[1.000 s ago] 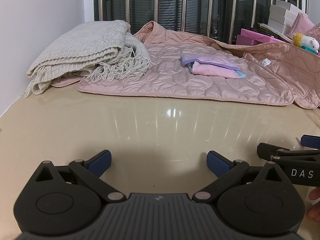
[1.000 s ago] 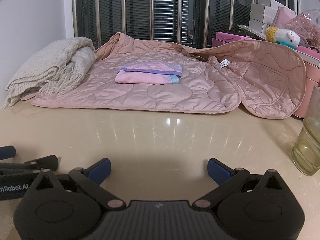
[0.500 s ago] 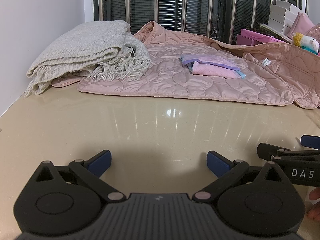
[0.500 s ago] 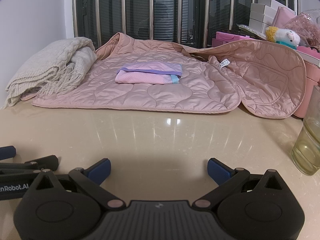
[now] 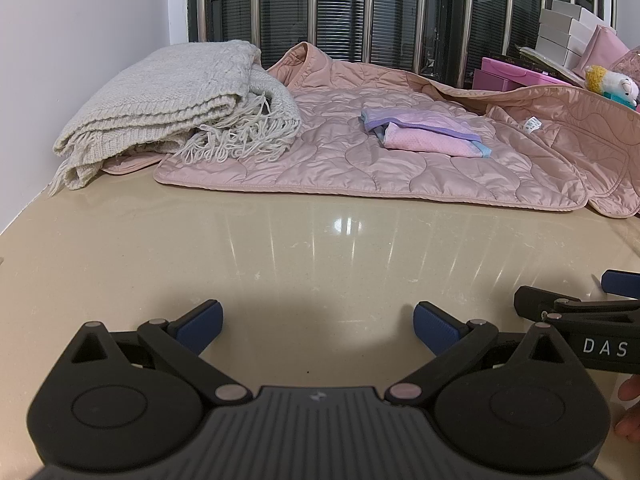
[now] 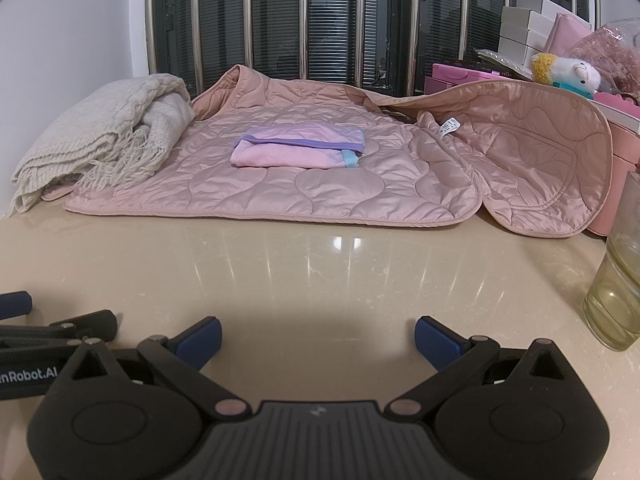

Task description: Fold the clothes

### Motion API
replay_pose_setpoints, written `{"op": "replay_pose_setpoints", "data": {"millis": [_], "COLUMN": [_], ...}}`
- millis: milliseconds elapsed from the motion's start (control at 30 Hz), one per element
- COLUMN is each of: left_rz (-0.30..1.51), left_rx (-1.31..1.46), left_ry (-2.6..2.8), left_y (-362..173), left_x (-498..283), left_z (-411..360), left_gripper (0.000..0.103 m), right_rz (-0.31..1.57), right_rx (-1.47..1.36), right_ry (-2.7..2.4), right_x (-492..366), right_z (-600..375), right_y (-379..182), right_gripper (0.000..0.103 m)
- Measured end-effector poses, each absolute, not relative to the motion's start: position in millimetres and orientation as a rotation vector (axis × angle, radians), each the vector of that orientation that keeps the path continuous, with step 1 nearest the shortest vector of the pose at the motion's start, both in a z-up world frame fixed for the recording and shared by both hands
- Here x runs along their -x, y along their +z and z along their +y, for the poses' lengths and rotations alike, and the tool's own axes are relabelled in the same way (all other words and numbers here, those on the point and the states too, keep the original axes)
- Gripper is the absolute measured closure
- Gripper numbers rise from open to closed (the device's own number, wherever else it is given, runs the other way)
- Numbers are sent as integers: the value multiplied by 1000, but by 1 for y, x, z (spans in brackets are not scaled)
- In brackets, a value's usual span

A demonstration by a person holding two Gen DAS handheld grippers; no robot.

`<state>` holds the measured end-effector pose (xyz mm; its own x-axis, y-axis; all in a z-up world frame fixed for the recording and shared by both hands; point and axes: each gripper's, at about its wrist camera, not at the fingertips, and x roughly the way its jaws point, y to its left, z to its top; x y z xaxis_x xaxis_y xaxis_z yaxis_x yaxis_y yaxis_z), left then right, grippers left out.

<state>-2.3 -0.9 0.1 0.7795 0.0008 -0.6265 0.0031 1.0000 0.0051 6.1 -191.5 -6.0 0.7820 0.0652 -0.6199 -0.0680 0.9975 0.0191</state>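
A glossy beige tabletop [image 5: 304,248] fills the foreground, its polished face throwing back a ceiling light in bright streaks. Low over its near edge sit two hand-held grippers, side by side: the left hand-held gripper [image 5: 316,322] and the right hand-held gripper [image 6: 317,335], each with blue-padded fingers spread wide and nothing between them. At the right edge of the left view, fingertips [image 5: 630,408] of a person show beside the right tool.

Across the far half of the tabletop lies a pink quilted jacket [image 6: 320,176], spread flat, with one panel turned up at the right and a white label showing. On the middle of the jacket rests a small folded garment [image 6: 298,152], pink with purple trim and a blue tab. A folded cream knit blanket [image 5: 168,96], fringed, sits at the left, its fringe lapping onto the jacket.

Behind runs a window [image 6: 320,20] with dark blinds and steel bars; a white wall [image 5: 80,40] stands at the left. At the right are stacked white boxes [image 6: 524,32], pink boxes [image 6: 452,74], a plush toy [image 6: 568,72] and, nearer, a glass [image 6: 616,280] of yellowish liquid.
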Motion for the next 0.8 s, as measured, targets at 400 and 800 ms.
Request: {"op": "replay_pose_setpoints", "data": {"millis": [400,800], "left_rz": [677,678], "left_rx": [-6,-5], "left_ry": [-2,-2], "left_y": [0,0], "left_x": [2,2], "left_z": [-1,0], "left_gripper": [0,0], "right_rz": [669,669], "right_rx": [6,8], "right_ry": [67,68], "right_x": [-6,-7], "right_z": [-190,-190], "right_y": [-6,-6], "right_gripper": [0,0]}}
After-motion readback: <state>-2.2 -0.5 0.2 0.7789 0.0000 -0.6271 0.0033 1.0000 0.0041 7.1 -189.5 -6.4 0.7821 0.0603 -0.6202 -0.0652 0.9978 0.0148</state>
